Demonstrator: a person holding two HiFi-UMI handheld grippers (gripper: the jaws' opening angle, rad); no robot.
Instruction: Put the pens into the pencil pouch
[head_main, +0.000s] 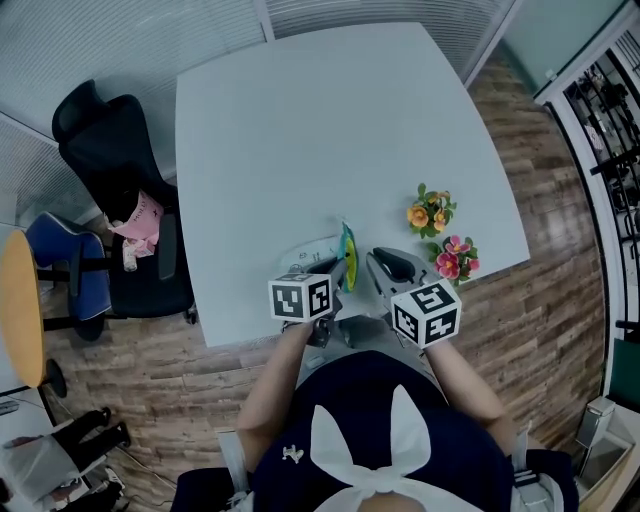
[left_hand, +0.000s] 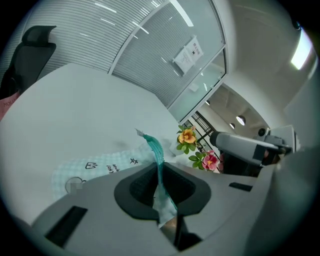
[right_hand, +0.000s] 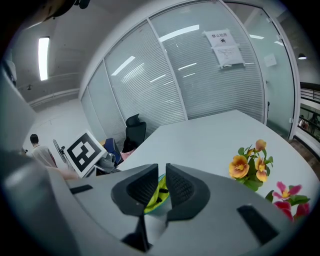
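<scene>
The left gripper (left_hand: 160, 180) is clenched: its jaws are shut on the teal zipper edge (left_hand: 154, 147) of the pencil pouch (left_hand: 100, 167). That edge is pulled up between them, while the checked body is left lying on the counter (left_hand: 75, 110) at the lower left of the left gripper view. The jaws of the right gripper (right_hand: 161, 187) are held slightly apart, released. The pouch's yellow-green inside (right_hand: 156, 194) is seen through the gap, beyond the pads. In the head view both grippers are found at the counter's near edge, bottom centre. Two flower sprigs (head_main: 432, 213) are set to the right, and an office chair (head_main: 120, 180) is seen at the left.
</scene>
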